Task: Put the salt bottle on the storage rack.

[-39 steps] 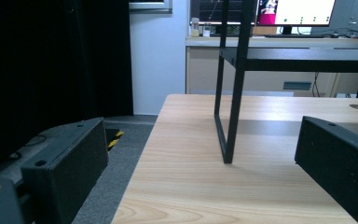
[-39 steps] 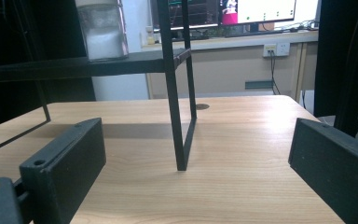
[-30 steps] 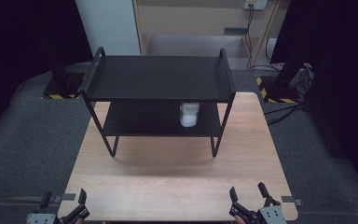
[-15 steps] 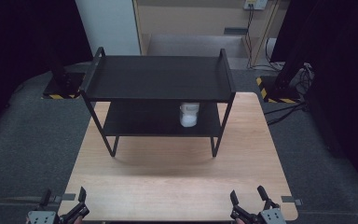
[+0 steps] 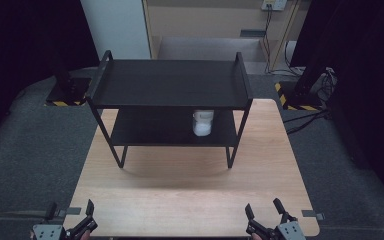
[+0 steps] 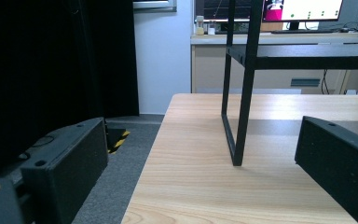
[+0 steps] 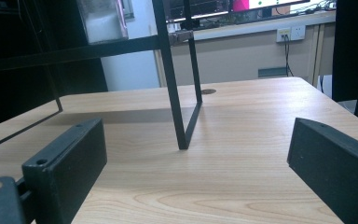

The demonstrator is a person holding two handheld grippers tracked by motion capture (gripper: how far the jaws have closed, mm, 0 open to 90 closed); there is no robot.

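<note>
A black two-tier metal rack (image 5: 170, 82) stands on the far half of the wooden table (image 5: 190, 200). A white jar (image 5: 202, 122) sits on its lower shelf, toward the right; its base shows at the top of the right gripper view (image 7: 101, 21). My left gripper (image 5: 70, 216) rests open at the table's near left corner, jaws wide with nothing between them (image 6: 200, 168). At the near right edge my right gripper (image 5: 265, 214) is open too, its jaws apart and empty (image 7: 196, 172), facing the rack's front right leg (image 7: 175, 93).
Grey carpet surrounds the table. Black stands with yellow-striped bases (image 5: 67, 92) (image 5: 300, 95) flank the far corners, with cables (image 5: 310, 120) on the floor at the right. A wall, desk and monitor (image 6: 303, 9) lie beyond the rack.
Both grippers have shifted very slightly at the near edge; the rack and the jar have not moved.
</note>
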